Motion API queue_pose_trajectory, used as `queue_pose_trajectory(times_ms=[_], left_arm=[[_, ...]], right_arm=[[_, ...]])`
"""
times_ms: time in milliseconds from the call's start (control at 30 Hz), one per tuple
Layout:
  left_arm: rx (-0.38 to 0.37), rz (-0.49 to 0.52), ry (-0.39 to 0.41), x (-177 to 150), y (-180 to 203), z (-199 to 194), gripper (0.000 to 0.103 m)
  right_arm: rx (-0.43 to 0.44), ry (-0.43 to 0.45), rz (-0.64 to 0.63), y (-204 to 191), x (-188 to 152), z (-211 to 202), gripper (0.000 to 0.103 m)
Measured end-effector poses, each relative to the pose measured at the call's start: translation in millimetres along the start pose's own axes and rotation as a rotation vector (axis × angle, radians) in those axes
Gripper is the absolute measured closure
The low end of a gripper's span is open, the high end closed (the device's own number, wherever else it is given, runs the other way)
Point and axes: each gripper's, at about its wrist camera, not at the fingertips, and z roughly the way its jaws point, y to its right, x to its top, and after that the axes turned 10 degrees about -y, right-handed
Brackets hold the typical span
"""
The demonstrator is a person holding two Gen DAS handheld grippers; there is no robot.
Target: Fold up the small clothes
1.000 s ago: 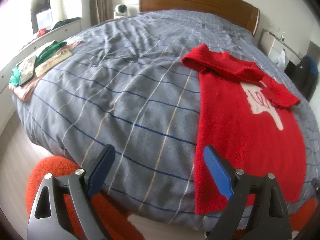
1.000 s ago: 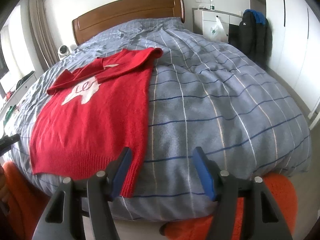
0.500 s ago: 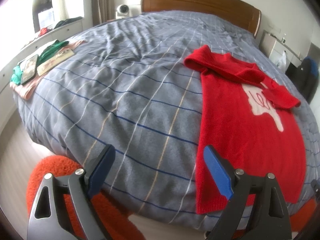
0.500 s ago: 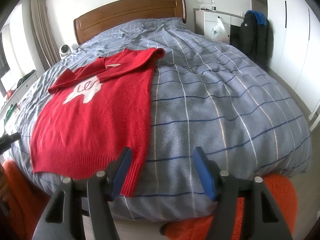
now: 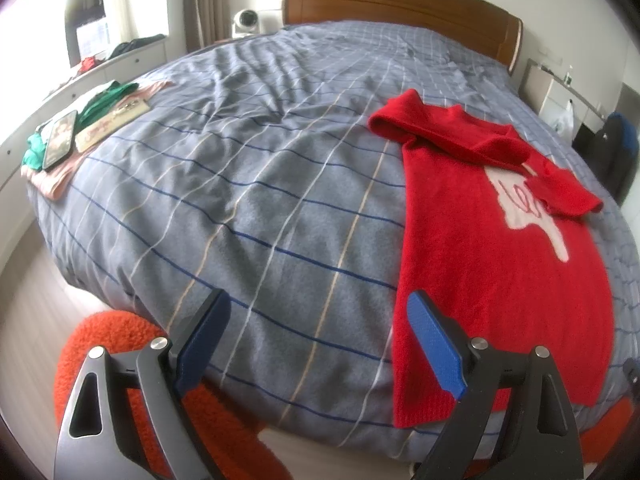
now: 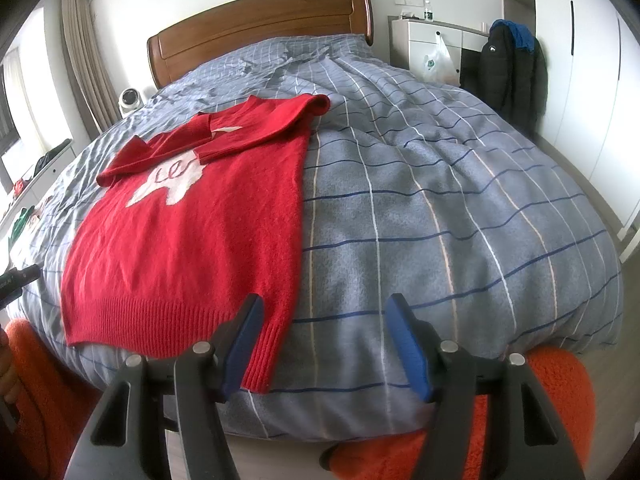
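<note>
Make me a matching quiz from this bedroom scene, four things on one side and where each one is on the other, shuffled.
Things:
1. red sweater
2. phone
3. black jacket
4. orange rug

Places:
A. on the floor at the foot of the bed
B. hanging by the white wardrobe
C. spread flat on the blanket
D. on the folded clothes at the bed's edge

Pairs: 1-C, 2-D, 3-B, 4-A

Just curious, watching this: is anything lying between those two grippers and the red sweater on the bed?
Nothing visible. The red sweater lies flat on the checked bedcover, its hem at the near edge. The left gripper and right gripper hover open just before that hem, with only bare cover between.
</note>
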Motion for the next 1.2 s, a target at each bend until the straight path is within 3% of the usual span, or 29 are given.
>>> queue_pose_trajectory(times_ms=[1200], left_arm=[[0.000,0.002,0.000,0.0,-0.4,0.3,0.012]], right_arm=[[0.004,-0.006,-0.006,-2.3,-1.5,1.7,0.040]])
